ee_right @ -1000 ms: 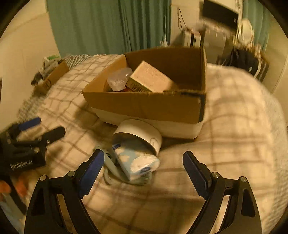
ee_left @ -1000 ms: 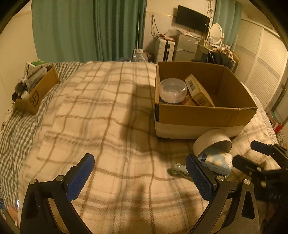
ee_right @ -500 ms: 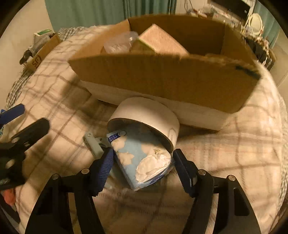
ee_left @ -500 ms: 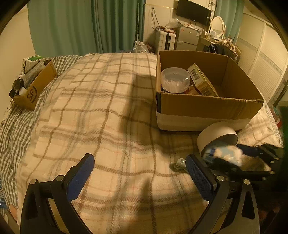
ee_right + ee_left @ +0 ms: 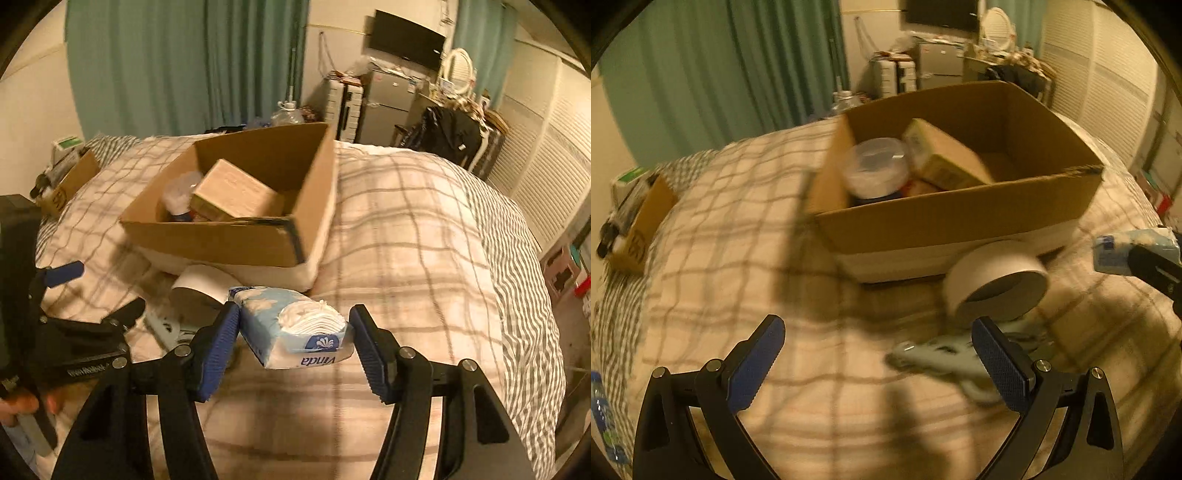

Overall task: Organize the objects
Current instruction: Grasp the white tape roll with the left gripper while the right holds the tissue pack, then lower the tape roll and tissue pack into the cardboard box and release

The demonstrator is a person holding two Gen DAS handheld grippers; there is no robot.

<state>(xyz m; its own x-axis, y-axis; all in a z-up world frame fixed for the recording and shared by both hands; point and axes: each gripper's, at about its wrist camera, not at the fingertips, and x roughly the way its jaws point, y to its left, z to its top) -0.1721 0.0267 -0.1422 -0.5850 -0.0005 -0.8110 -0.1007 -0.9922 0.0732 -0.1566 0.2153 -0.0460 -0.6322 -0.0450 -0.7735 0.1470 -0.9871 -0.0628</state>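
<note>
While the right gripper (image 5: 293, 341) is closing on the soft, light tissue pack (image 5: 291, 328) (seemingly squashable, best pinched mid-body), the left gripper (image 5: 875, 363) hangs spread and empty.

Dim amber light, motion blur, fisheye-warped edges.

Tissue pack (image 5: 291, 326): soft blue-and-white packet, opened at one end with white tissues showing, held above the plaid blanket clear of it. Tape roll (image 5: 995, 278): wide white roll lying tilted on its side against the front of the cardboard box (image 5: 221, 240). Box: open-topped, on the bed, holding a clear round lidded tub (image 5: 877, 168) and a tan carton (image 5: 232, 192).
</note>
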